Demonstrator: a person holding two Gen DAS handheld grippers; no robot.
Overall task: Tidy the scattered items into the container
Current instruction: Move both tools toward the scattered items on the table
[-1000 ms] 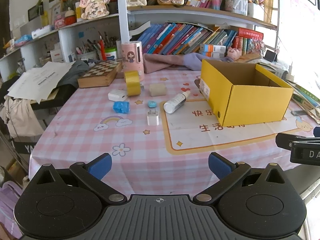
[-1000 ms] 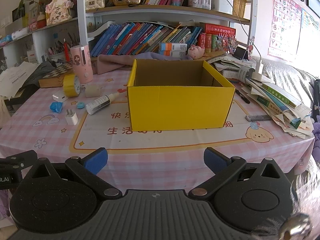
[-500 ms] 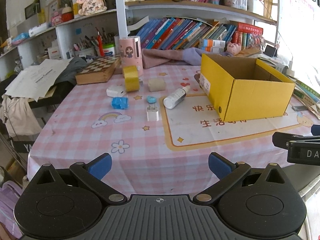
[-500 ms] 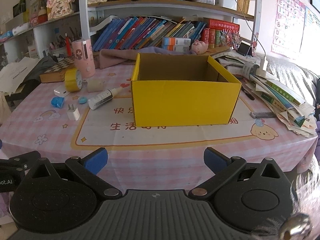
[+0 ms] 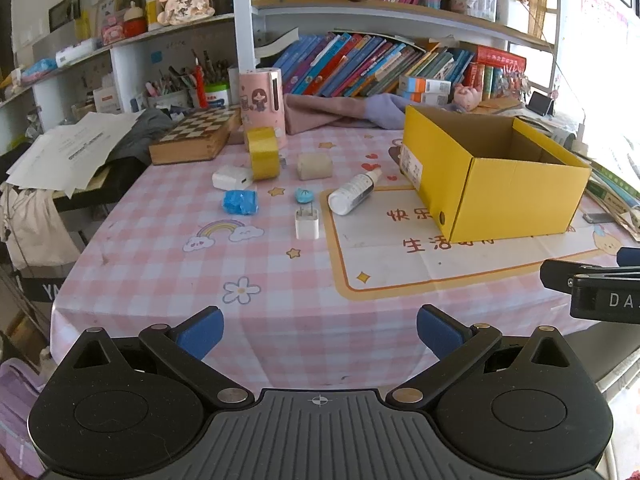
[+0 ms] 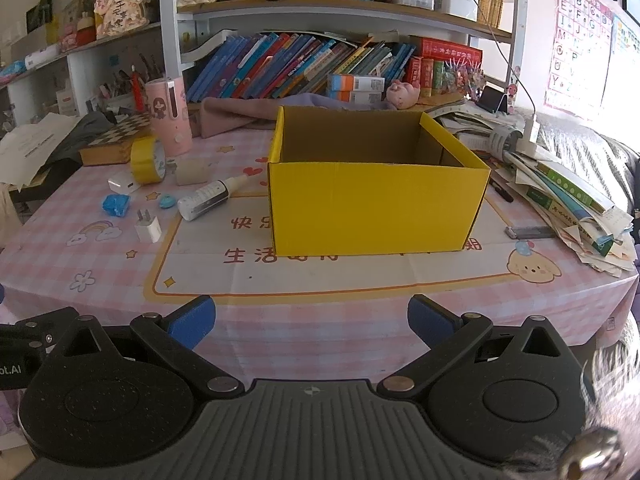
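Note:
An open yellow cardboard box [image 5: 516, 194] [image 6: 376, 208] stands on the pink checked tablecloth. Left of it lie scattered items: a white bottle [image 5: 354, 193] [image 6: 208, 200], a white plug adapter [image 5: 307, 222] [image 6: 148, 227], a blue crumpled packet [image 5: 239, 201] [image 6: 116, 204], a small blue piece [image 5: 304, 195], a beige block [image 5: 315, 166], a yellow tape roll [image 5: 263, 153] [image 6: 147, 160] and a white charger [image 5: 231, 177]. My left gripper [image 5: 320, 330] is open and empty at the table's near edge. My right gripper [image 6: 311, 320] is open and empty in front of the box.
A pink cylinder [image 5: 262, 106], a chessboard box [image 5: 192, 136] and a purple cloth [image 5: 340, 114] sit at the back. Stacked books and papers [image 6: 568, 192] crowd the right edge. Shelves of books stand behind the table.
Both grippers have drifted slightly back and up from the table, so the view has widened a little. Nothing on the table has moved.

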